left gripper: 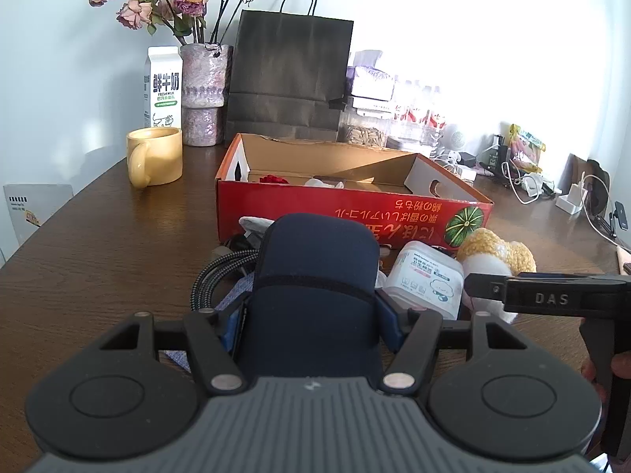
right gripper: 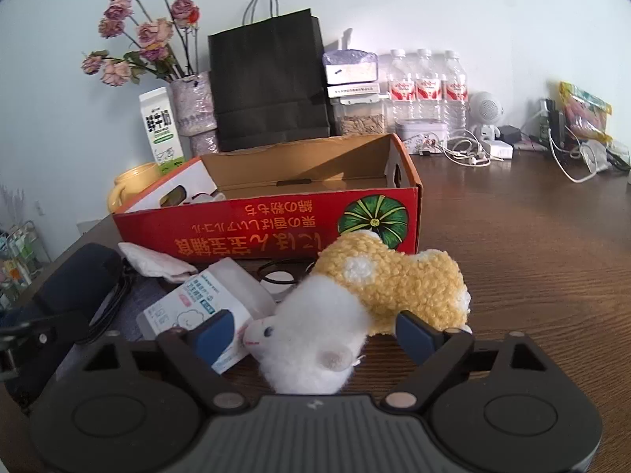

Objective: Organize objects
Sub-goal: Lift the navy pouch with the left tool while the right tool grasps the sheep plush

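Right wrist view: right gripper (right gripper: 319, 331) open around one plush toy (right gripper: 355, 295); left gripper (left gripper: 313, 315) clamps one navy case (left gripper: 315, 283).

A dark wooden desk (right gripper: 532, 244) stands against a plain pale wall (right gripper: 434, 8). Strong light washes out the wall's right side in the left wrist view.

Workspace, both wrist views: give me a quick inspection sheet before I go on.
Surface: brown wooden table.
Job's things: dark blue pouch, plush toy, wipes pack, all in front of the open red box.
Clutter: mug, milk carton, vase, black bag, water bottles.
Grippers: left gripper shut on the pouch; right gripper open around the toy.
Cables: braided black cable; white chargers.
Surroundings: pale wall.
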Available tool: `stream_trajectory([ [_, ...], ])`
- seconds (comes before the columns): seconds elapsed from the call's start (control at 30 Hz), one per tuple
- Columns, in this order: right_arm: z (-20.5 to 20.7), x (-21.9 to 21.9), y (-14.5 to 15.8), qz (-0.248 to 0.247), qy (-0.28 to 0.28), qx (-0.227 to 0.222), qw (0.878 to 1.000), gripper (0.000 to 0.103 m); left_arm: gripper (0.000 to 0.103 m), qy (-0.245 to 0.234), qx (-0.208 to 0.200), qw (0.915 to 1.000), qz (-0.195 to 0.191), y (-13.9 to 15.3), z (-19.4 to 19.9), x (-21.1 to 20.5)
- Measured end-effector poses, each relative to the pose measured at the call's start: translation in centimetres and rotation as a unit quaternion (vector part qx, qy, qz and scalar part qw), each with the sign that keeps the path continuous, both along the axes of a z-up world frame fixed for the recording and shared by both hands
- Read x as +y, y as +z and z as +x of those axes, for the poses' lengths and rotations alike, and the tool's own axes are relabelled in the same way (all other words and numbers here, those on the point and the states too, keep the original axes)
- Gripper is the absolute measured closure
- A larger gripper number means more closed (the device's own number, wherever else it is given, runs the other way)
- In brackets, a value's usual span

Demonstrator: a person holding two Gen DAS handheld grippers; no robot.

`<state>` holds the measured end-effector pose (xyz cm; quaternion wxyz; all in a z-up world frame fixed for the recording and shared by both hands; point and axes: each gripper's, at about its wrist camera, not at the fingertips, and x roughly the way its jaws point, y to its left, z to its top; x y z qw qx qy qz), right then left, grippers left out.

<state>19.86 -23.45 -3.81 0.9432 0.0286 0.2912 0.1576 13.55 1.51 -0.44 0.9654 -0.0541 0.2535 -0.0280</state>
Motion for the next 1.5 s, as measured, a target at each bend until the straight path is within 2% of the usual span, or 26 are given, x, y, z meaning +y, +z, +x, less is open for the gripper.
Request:
stream_trajectory([
  [0.13,0.2,0.2,-0.4,0.002,-0.007,0.006,1.0,0.025,0.038,-0.003,0.0,1.0,-0.006,-0.1,0.2,0.2],
  [0.3,-0.5,0.2,-0.3,-0.014,0.015,0.009,1.0,0.039,0.038,-0.006,0.002,0.9999,-0.011,-0.2,0.3,0.6],
  [0.43,-1.1,-0.5,-0.2,-0.023,0.026,0.016,0.999,0.04,0.038,-0.004,0.0,0.9999,-0.014,-0.2,0.3,0.9],
  [0.57,-1.3,-0.9,0.4,-0.006,0.023,0.013,1.0,0.039,0.038,-0.003,-0.002,0.9999,-0.016,-0.1,0.4,1.1],
  [0.6,-1.1,-0.9,0.4,0.003,0.02,0.013,1.0,0.036,0.038,-0.003,-0.003,0.9999,-0.017,-0.1,0.4,1.0],
  [0.63,-0.9,-0.9,0.5,0.011,0.018,0.015,1.0,0.025,0.038,-0.003,-0.003,0.9998,-0.017,-0.1,0.4,1.0],
  [0.67,-0.6,-0.9,0.4,0.017,0.016,0.019,1.0,0.02,0.038,-0.004,-0.003,0.9999,-0.017,-0.1,0.4,1.0],
  [0.8,0.4,-0.7,0.1,0.03,-0.005,0.033,0.999,0.02,0.038,-0.002,0.0,0.9999,-0.016,-0.2,0.5,0.9],
  [0.9,1.0,-0.8,-0.2,0.039,-0.023,0.035,0.998,0.023,0.038,-0.002,0.001,0.9999,-0.016,-0.2,0.5,0.9],
  [1.17,1.7,-1.3,-1.5,0.036,-0.032,0.047,0.998,0.042,0.038,-0.002,0.005,0.9999,-0.015,-0.5,0.5,0.7],
  [1.5,1.1,-0.9,-1.7,0.003,0.005,0.027,1.0,0.046,0.038,-0.001,0.011,0.9998,-0.013,-0.6,0.4,0.3],
])
